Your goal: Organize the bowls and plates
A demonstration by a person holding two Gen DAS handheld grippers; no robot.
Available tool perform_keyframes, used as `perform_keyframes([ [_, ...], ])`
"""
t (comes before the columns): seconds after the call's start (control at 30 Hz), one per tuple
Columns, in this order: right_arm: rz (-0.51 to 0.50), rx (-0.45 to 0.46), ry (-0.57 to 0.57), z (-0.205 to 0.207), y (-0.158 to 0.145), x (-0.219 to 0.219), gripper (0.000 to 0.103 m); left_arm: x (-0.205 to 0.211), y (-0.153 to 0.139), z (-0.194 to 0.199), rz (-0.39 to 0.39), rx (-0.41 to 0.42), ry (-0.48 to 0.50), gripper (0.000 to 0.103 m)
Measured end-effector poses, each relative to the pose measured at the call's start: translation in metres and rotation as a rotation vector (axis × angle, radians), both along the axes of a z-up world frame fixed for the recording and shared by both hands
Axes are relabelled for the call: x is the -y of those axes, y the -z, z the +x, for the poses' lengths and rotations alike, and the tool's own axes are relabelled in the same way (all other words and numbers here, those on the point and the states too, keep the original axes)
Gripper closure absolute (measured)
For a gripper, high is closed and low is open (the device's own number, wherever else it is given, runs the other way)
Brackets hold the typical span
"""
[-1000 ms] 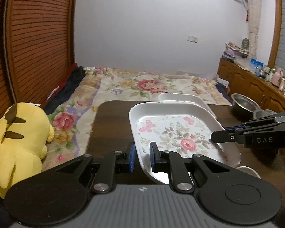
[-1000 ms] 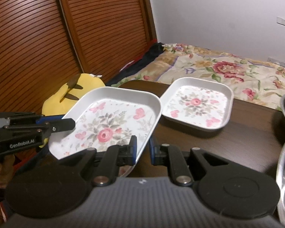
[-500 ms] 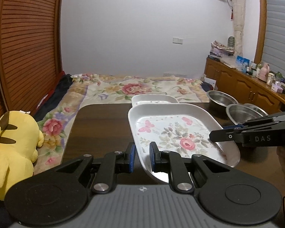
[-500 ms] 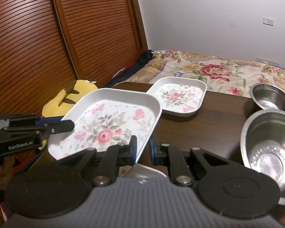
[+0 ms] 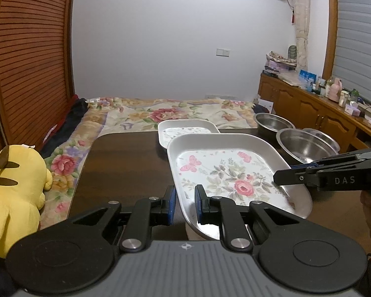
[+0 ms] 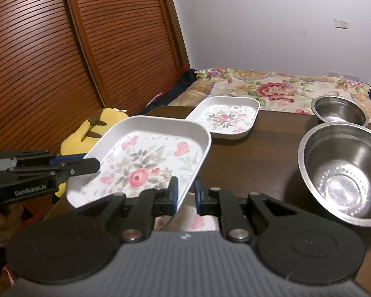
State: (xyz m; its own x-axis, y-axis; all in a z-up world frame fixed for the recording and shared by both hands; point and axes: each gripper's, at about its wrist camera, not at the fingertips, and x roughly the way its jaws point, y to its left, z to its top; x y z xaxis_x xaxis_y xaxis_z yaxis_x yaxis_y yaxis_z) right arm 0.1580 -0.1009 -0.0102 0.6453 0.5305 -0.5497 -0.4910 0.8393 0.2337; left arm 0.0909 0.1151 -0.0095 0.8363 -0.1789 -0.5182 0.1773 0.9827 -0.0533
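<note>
On the left, the left tongs (image 5: 184, 206) pinch the near-left rim of the large floral plate (image 5: 225, 173), one blue pad outside the wall and one inside. The plate is carried clear above the dark worktop (image 5: 126, 163), its long axis running away from the person toward the bed. Straight ahead along that axis, at the worktop's far edge, lies the smaller floral plate (image 6: 226, 118), flat and apart from the carried one; what looks like another floral plate sits directly beneath it, mostly hidden. Further right, the right tongs (image 6: 185, 194) clamp the opposite long rim, so both hands share the load evenly. Rightmost stand the steel bowls (image 6: 341, 170), well apart from the plates. I judge the coming move is a level set-down onto whichever plate is chosen.
</note>
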Motion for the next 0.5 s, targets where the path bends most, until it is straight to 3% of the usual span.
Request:
perform_keyframes([
  [0.5,0.004,-0.009,0.035,-0.022,0.018,0.013,0.087,0.013,0.015,-0.016,-0.006,-0.029,0.022,0.085],
])
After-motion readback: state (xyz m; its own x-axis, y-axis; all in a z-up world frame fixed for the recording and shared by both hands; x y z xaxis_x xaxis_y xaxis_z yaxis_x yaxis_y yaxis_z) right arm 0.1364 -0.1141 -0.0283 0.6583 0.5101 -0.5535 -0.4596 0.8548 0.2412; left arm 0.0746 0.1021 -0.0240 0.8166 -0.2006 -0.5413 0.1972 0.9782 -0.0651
